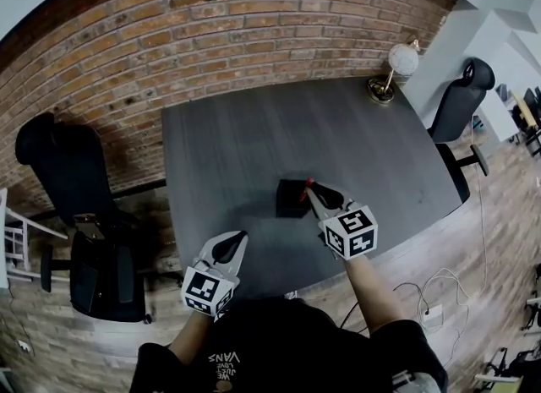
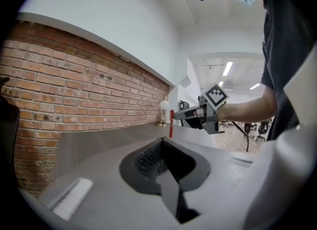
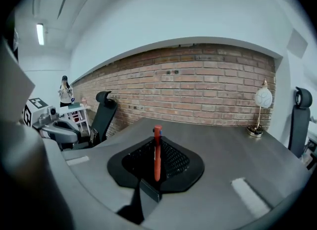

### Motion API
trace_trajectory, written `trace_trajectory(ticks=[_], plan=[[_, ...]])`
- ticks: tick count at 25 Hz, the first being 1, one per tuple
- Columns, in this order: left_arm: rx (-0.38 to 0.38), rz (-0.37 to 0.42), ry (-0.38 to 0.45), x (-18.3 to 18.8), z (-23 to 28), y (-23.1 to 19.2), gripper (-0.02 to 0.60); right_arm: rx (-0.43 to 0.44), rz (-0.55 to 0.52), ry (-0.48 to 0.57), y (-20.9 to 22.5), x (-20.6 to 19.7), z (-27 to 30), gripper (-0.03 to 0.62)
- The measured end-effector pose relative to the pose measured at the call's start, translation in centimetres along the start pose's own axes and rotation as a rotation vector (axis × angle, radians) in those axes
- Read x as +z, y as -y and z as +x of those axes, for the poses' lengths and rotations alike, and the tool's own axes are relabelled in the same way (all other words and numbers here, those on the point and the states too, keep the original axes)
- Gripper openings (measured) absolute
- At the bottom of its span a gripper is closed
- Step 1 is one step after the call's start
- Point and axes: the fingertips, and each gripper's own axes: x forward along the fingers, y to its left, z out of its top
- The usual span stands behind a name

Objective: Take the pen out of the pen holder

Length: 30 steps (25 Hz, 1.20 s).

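Note:
A black mesh pen holder (image 1: pixel 290 199) stands on the dark grey table (image 1: pixel 228 146). My right gripper (image 1: pixel 314 195) is at the holder's right side, shut on a red pen (image 1: pixel 308 185) that it holds upright. In the right gripper view the pen (image 3: pixel 157 150) rises from the gripper (image 3: pixel 151 184), with the holder (image 3: pixel 174 162) just behind; I cannot tell whether its lower end is still inside. My left gripper (image 1: pixel 239 237) hovers near the table's front edge, shut and empty. In the left gripper view the holder (image 2: pixel 147 158) shows beyond the left gripper (image 2: pixel 162 168).
A globe desk lamp (image 1: pixel 397 66) stands at the table's far right corner. Black office chairs sit left (image 1: pixel 72 180) and right (image 1: pixel 463 95) of the table. A brick wall (image 1: pixel 254 28) runs behind. A white rack (image 1: pixel 13 239) stands at far left.

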Motion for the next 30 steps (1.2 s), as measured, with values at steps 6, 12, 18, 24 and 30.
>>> trace_trajectory(ticks=[6, 12, 18, 24, 30], plan=[[-0.032, 0.013, 0.008, 1.0, 1.2, 0.6, 0.054, -0.018, 0.046, 0.084, 0.4, 1.9, -3.0, 0.040], [-0.064, 0.034, 0.018, 1.9, 2.3, 1.4, 0.054, -0.033, 0.087, 0.140, 0.4, 2.2, -6.0, 0.040], [-0.097, 0.049, 0.032, 2.9, 3.3, 2.4, 0.052, -0.048, 0.130, 0.170, 0.3, 1.6, -8.5, 0.040], [-0.119, 0.062, 0.033, 3.1, 4.0, 3.2, 0.052, -0.067, 0.175, 0.184, 0.3, 0.4, -10.2, 0.040], [-0.133, 0.069, 0.031, 3.3, 4.2, 4.0, 0.052, -0.076, 0.213, 0.180, -0.1, -1.2, -11.4, 0.040]])
